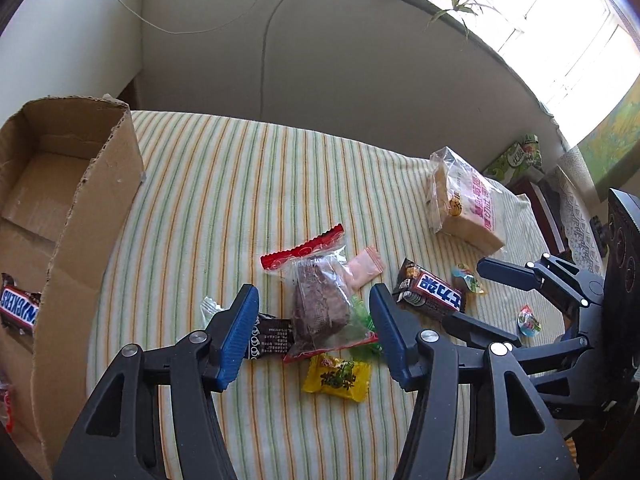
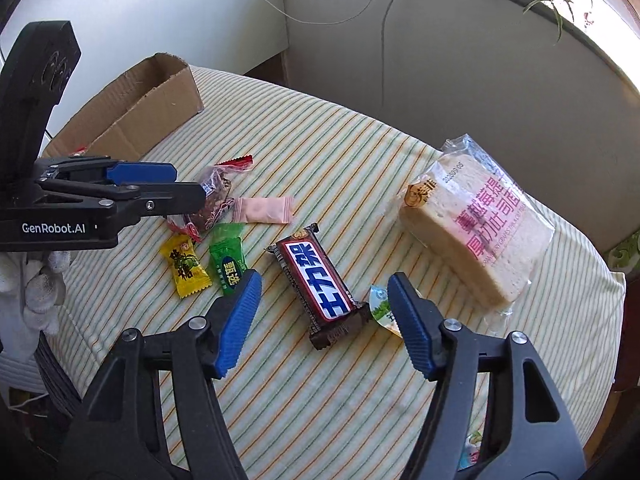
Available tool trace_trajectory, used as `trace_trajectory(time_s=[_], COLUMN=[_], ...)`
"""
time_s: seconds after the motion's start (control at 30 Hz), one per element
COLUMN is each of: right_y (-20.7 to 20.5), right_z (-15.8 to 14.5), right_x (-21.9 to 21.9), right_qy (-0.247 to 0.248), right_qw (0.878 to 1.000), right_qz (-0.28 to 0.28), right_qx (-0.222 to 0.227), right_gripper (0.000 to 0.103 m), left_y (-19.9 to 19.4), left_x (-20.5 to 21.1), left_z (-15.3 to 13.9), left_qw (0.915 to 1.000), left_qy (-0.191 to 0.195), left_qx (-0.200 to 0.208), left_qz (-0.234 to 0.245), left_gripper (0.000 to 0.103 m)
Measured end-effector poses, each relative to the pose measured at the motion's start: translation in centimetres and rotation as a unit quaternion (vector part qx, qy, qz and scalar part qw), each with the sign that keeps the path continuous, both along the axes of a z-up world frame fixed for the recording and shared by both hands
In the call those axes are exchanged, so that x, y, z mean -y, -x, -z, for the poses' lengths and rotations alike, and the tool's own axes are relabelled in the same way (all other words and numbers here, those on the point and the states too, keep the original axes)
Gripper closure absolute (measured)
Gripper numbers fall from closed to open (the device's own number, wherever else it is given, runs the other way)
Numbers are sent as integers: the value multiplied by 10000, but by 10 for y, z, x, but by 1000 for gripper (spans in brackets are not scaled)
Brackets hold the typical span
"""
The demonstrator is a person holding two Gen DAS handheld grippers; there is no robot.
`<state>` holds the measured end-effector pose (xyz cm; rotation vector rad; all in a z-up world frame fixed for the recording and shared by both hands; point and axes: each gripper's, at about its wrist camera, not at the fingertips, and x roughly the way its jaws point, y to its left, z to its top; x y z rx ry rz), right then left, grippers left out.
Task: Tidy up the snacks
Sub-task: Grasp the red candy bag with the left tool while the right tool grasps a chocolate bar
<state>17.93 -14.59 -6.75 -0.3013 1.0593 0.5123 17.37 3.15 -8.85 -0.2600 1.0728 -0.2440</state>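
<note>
Snacks lie on a striped tablecloth (image 1: 240, 184). My left gripper (image 1: 314, 324) is open above a clear bag with a brown cake and red seal (image 1: 320, 300); it also shows in the right wrist view (image 2: 160, 184). A yellow candy (image 1: 338, 376) (image 2: 185, 266), a green candy (image 2: 227, 258), a pink sachet (image 1: 364, 268) (image 2: 264, 210) and a small dark packet (image 1: 272, 338) lie around it. My right gripper (image 2: 322, 312) is open over a Snickers bar (image 2: 318, 284) (image 1: 434, 292). A bread bag (image 2: 480, 232) (image 1: 464, 204) lies far right.
A cardboard box (image 1: 88, 216) (image 2: 136, 112) stands at the left table edge with a Snickers bar (image 1: 18, 308) inside. Small jelly cups (image 1: 528, 320) (image 2: 382, 308) lie near the right gripper. A wall runs behind the table. A green box (image 1: 516, 158) sits beyond the right edge.
</note>
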Motion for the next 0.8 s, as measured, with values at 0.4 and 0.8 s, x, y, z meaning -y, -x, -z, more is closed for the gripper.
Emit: trace_trajectory(time_s=[0.4, 0.8], right_y=[-16, -7], right_z=[26, 21], right_x=[-13, -5], right_qy=[92, -3], right_qw=[9992, 9993], right_qz=[-128, -40], right_qx=[-357, -360], right_gripper=[56, 73], left_y=[-6, 5], left_x=[13, 21], left_z=[17, 2], left_qw=[9997, 9989], left_qy=[-171, -308], left_qx=[-80, 274], left_qz=[161, 237], left_gripper=[68, 70])
